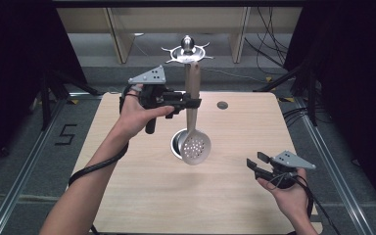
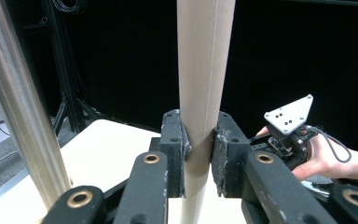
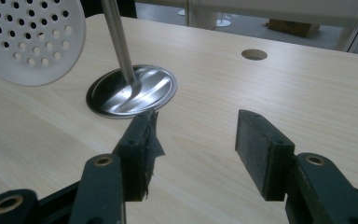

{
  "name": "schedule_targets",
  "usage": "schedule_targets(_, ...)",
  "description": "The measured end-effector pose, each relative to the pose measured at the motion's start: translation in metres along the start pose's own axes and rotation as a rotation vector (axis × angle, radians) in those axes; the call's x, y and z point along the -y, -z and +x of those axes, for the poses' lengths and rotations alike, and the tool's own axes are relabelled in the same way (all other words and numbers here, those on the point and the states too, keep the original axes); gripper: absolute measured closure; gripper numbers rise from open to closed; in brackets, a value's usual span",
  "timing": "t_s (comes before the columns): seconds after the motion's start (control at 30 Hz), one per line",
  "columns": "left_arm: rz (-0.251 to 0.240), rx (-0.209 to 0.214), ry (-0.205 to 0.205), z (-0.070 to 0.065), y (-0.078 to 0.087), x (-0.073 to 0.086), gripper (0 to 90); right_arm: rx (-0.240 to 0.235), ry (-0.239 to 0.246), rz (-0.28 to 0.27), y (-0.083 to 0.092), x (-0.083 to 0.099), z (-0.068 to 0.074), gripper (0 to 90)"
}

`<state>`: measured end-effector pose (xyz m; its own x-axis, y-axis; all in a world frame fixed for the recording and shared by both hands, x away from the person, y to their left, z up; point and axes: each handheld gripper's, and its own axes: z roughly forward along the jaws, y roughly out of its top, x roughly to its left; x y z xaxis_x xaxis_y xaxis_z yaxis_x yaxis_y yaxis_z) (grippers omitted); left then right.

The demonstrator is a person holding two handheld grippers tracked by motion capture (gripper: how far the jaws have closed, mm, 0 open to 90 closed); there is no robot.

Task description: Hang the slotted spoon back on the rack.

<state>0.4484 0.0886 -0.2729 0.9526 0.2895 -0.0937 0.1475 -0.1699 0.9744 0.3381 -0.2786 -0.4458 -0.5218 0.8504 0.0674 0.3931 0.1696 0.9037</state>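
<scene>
Jaws of the left gripper (image 1: 196,102) pinched the skimmer (image 1: 194,142) by its handle, bowl hanging above the stand's base (image 3: 133,91). Right gripper (image 1: 255,162) spread, empty, over the table (image 1: 142,196).

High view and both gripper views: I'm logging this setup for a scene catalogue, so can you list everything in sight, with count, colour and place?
Slotted spoon: one, pale perforated bowl with a tan handle, hanging bowl-down above the table, handle clamped in the left gripper.
Utensil stand: one, shiny metal, pole rising from a round base at the table's middle, hooked ring and ball on top.
Table: one, light wood, with a small round hole towards the far side.
Shelf unit: one, pale wood, behind the table.
Left gripper: one, black, raised, shut on the spoon handle.
Right gripper: one, black, low at the table's right, jaws open and empty.
</scene>
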Motion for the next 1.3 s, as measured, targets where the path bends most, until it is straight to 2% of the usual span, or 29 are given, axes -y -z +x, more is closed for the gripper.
schedule_targets(0.2, -0.001, 0.003, 0.01, 0.002, 0.0, 0.001, 75.6, -0.001, -0.001, 0.0, 0.0, 0.0, 0.0, 48.8)
schedule_targets(0.23, 0.001, 0.005, 0.008, 0.002, 0.0, 0.002, 75.6, -0.002, -0.03, 0.007, 0.0, 0.0, 0.002, 48.8)
schedule_targets(0.33, -0.003, 0.008, 0.016, 0.003, 0.0, 0.003, 75.6, 0.001, -0.024, 0.015, 0.001, 0.0, 0.002, 48.8)
schedule_targets(0.37, -0.005, 0.014, 0.017, 0.003, 0.0, 0.003, 75.6, 0.002, 0.002, 0.006, 0.0, 0.0, 0.0, 48.8)
schedule_targets(0.43, -0.006, 0.014, 0.022, 0.003, 0.0, 0.004, 75.5, 0.001, 0.002, 0.006, 0.0, 0.0, 0.0, 48.8)
schedule_targets(0.47, -0.007, 0.017, 0.024, 0.004, 0.0, 0.004, 75.6, -0.004, -0.03, 0.009, 0.0, 0.0, 0.002, 48.8)
schedule_targets(0.53, -0.008, 0.016, 0.026, 0.005, 0.0, 0.005, 75.6, -0.003, -0.035, 0.014, 0.001, 0.0, 0.002, 48.8)
schedule_targets(0.97, -0.016, 0.019, 0.041, 0.008, 0.002, 0.007, 75.6, -0.002, -0.037, 0.019, 0.001, 0.0, 0.003, 48.7)
schedule_targets(1.3, -0.041, 0.032, 0.073, 0.012, 0.002, 0.013, 75.6, -0.003, -0.038, 0.02, 0.001, 0.0, 0.002, 48.7)
